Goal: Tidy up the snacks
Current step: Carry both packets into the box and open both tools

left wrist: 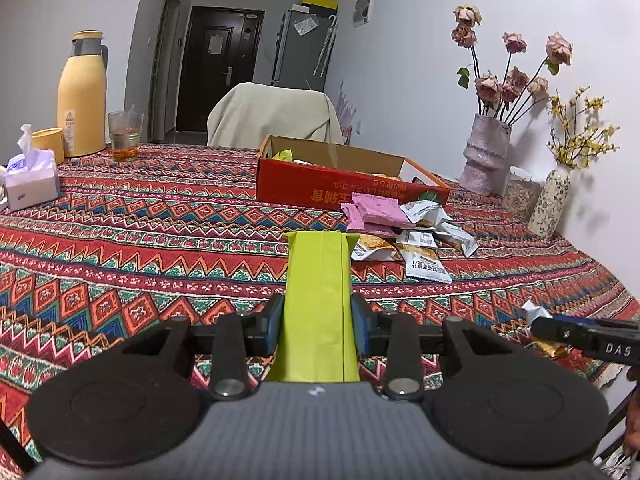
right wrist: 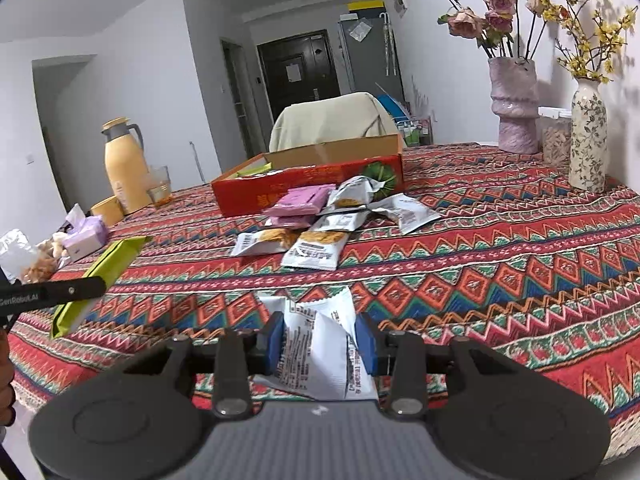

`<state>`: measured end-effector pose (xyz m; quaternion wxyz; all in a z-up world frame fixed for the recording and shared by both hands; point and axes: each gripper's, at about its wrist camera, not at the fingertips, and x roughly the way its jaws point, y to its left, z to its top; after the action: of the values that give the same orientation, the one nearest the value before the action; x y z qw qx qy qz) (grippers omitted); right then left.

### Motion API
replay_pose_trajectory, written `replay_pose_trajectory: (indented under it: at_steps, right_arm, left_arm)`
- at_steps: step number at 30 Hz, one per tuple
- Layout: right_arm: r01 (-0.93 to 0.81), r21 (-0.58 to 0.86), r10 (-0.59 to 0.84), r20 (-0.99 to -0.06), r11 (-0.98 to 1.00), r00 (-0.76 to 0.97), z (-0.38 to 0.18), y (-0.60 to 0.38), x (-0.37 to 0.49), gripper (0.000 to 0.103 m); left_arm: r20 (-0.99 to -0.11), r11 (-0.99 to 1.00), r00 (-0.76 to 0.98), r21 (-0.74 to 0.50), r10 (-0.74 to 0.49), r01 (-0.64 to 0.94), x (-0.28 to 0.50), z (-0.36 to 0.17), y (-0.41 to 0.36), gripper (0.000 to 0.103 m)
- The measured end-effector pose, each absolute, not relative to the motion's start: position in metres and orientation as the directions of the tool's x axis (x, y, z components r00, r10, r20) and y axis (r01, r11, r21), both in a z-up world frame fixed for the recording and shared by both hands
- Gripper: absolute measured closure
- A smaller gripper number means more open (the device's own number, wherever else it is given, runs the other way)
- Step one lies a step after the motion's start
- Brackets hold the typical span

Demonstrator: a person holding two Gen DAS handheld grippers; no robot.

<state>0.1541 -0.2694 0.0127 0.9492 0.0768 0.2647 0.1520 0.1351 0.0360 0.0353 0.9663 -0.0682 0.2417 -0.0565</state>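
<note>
Above the near table edge: both tools loaded.
Left gripper (left wrist: 318, 322): pinching green packet (left wrist: 318, 280), long axis pointing ahead.
Right gripper (right wrist: 320, 344): clamping white snack pouch (right wrist: 316, 344).
Red box (left wrist: 344, 188): ahead, slightly right, beyond the loose snack pile (left wrist: 404, 232).

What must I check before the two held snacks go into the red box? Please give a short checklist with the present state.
1. Left gripper jaws shut on the green packet: ok.
2. Right gripper jaws shut on the white packet: ok.
3. Red box open on top: ok.
4. Free room inside the box: cannot tell; the near wall hides most of it.
5. Way to the box: not ok for a low path; the snack pile lies in front.
</note>
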Motion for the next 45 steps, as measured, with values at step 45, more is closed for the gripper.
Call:
replay_pose_trajectory:
  at_steps: [45]
  right_arm:
    - [-0.101, 0.312, 0.301, -0.702, 0.945, 0.645, 0.033, -0.203, 0.7, 0.049]
  left_arm:
    - [-0.645, 0.997, 0.761, -0.035, -0.07, 0.062, 0.614, 0.051, -0.018, 0.061]
